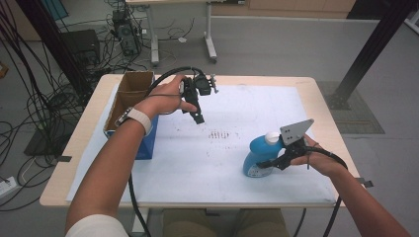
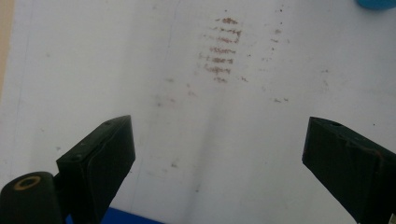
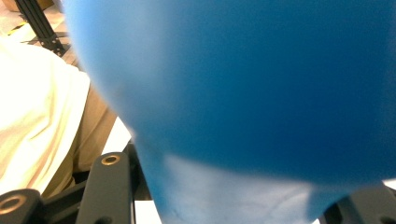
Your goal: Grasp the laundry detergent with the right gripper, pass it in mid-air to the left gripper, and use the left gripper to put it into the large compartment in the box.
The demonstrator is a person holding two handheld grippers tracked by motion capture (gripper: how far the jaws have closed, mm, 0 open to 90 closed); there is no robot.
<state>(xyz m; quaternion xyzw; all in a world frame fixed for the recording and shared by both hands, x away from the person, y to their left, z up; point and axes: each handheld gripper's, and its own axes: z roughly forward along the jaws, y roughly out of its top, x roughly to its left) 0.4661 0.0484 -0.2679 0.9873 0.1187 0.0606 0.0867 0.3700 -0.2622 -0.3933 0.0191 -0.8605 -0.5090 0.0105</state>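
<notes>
The blue bottle (image 1: 257,155) with a white cap (image 1: 272,137) stands at the near right of the table, on the white sheet (image 1: 197,163) that covers most of the top. The right gripper (image 1: 271,163) is clamped on the bottle's side, its jaws pressed against the blue body; in the right gripper view the blue plastic (image 3: 243,93) looms close and blurred between them. The bottle has a pale label low on its front, too small to read.

The left gripper (image 1: 198,117) hangs above the far middle of the sheet, well apart from the bottle, with its jaws spread wide and nothing between them. Under it lies a patch of brownish smudges (image 2: 223,49) in short rows.

At the far left edge stands an open cardboard box (image 1: 131,94) with a blue lower part. The tabletop (image 1: 74,148) is pale wood. Beyond it is grey floor with tangled black cables (image 1: 44,94), another table's legs (image 1: 210,39) and dark frame posts (image 1: 365,54).
</notes>
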